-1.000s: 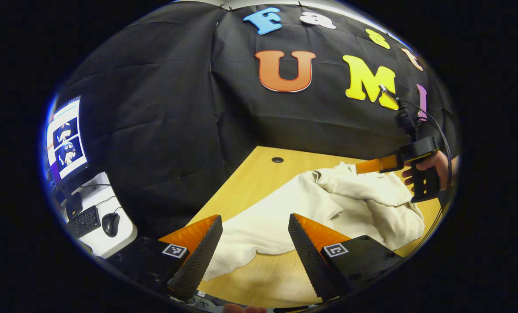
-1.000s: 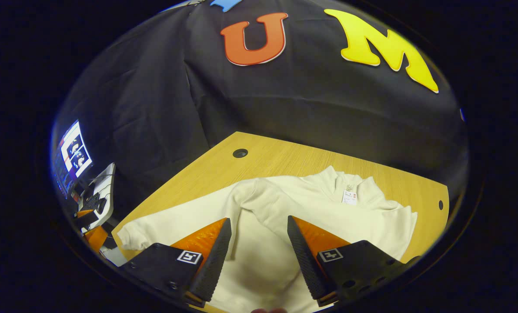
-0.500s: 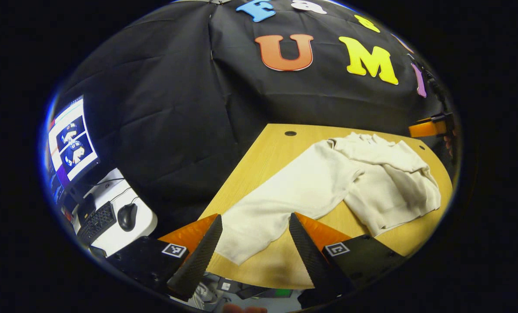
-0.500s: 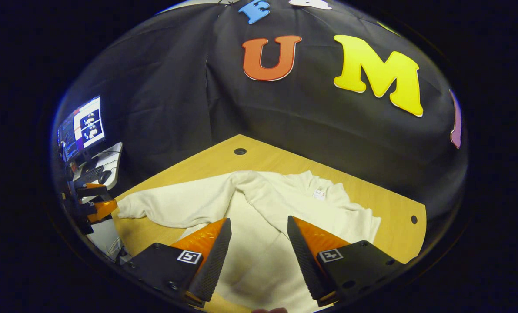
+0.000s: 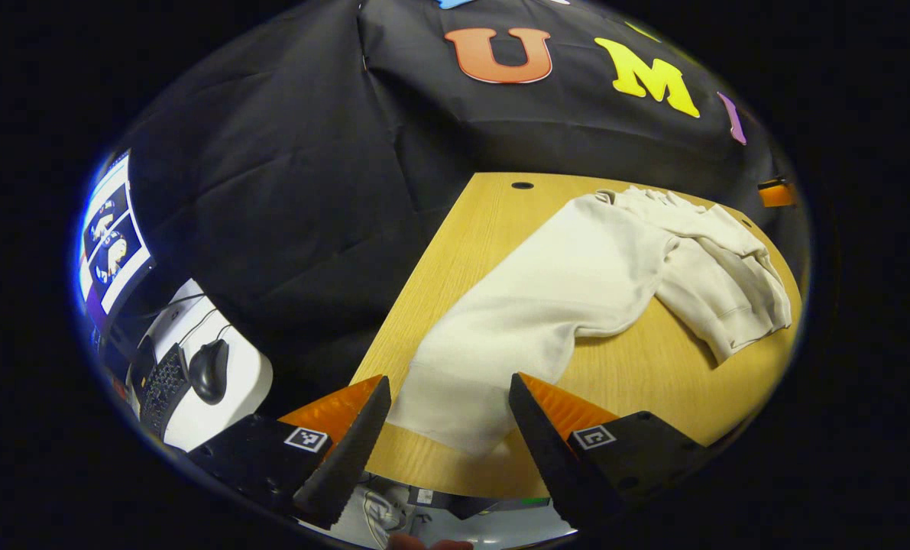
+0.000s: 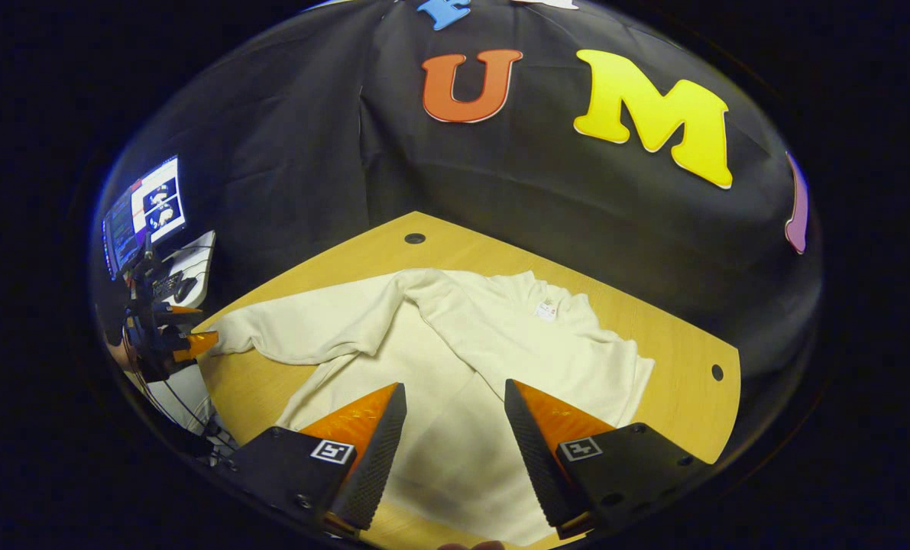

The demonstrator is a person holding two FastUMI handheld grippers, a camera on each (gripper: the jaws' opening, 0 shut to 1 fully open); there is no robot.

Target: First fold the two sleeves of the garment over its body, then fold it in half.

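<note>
A: Where's the garment (image 6: 455, 359)?

B: Mid-frame on the counter (image 5: 638, 382), one sleeve (image 5: 516, 328) stretched out. Your left gripper (image 5: 443, 428) is spread wide. Pinch the cuff, then lay it flat over the body.

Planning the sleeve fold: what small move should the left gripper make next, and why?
Probably ease the open left gripper down onto the sleeve cuff between its fingers and close. That sleeve lies stretched out across the table, unfolded, while the other sleeve already crosses the sweatshirt.

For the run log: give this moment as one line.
left gripper: open, at sleeve cuff | right gripper: open, over garment | table
</note>
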